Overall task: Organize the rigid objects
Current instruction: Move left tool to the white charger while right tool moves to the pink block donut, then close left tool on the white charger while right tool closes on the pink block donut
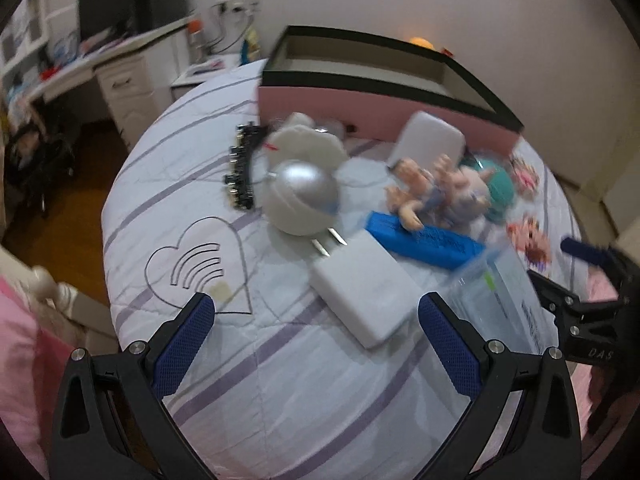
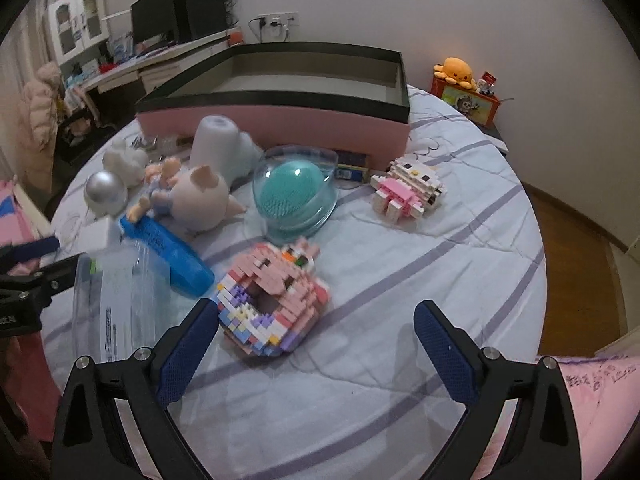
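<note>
blue-padded fingers (image 2: 188, 344) of the right gripper (image 2: 316, 350) frame the near edge of the quilted bed cover (image 2: 400, 272), spread wide with nothing between them, and just beyond the left pad lies the pink brick-built figure (image 2: 276, 300), flat on the cover. on the other side, the left gripper (image 1: 316, 334) also stands wide and empty, its pads either side of the near end of the white charger block (image 1: 364, 292), whose prongs point towards the silver ball (image 1: 300, 196). the open pink box (image 2: 280, 124) with its black rim sits at the far side of the bed, and by my reading it is where the hard pieces belong; nothing shows inside it from either view. to do this step well, i would take one solid item per claw: the right one shifts slightly left so the brick figure sits centred between the pads, closing across its narrower sides and gently, since such a build may shed bricks. the left one should square up to the charger's long edges and avoid the clear plastic container (image 1: 496, 300) lying just beside its right pad. the soft pig doll (image 2: 200, 200) and plush pieces probably stay out.
</note>
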Demonstrator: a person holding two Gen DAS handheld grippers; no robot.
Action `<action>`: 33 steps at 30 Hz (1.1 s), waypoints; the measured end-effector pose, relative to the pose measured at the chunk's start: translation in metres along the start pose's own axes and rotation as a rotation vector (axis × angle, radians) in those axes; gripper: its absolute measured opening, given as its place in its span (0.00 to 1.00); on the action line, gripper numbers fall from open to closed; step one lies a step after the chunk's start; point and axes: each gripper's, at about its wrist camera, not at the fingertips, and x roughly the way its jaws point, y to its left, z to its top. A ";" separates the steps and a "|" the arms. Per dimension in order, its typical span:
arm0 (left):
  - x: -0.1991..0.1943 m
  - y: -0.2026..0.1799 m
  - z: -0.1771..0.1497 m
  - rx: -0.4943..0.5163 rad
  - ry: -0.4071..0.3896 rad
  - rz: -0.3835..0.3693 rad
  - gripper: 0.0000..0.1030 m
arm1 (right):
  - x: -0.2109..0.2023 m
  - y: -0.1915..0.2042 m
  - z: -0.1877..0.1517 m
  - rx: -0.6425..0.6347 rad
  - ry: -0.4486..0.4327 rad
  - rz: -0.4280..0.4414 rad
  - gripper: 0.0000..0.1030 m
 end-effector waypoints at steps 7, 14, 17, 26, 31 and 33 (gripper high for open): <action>0.017 -0.003 0.007 -0.029 -0.011 0.007 1.00 | 0.018 -0.003 0.011 0.006 0.001 0.019 0.75; 0.014 -0.015 0.006 0.049 -0.038 -0.015 0.62 | 0.015 -0.003 0.005 0.023 0.001 0.005 0.61; 0.012 -0.013 0.005 0.055 -0.041 -0.025 0.62 | 0.011 -0.002 0.003 0.066 -0.009 -0.008 0.61; 0.012 -0.012 0.007 0.056 -0.038 -0.025 0.62 | 0.002 -0.001 0.001 0.122 -0.027 -0.014 0.61; 0.008 -0.013 0.010 0.060 -0.045 -0.021 0.62 | -0.013 0.000 0.004 0.133 -0.061 -0.018 0.61; 0.001 -0.013 0.010 0.062 -0.060 -0.023 0.62 | -0.023 0.003 0.005 0.138 -0.083 -0.029 0.61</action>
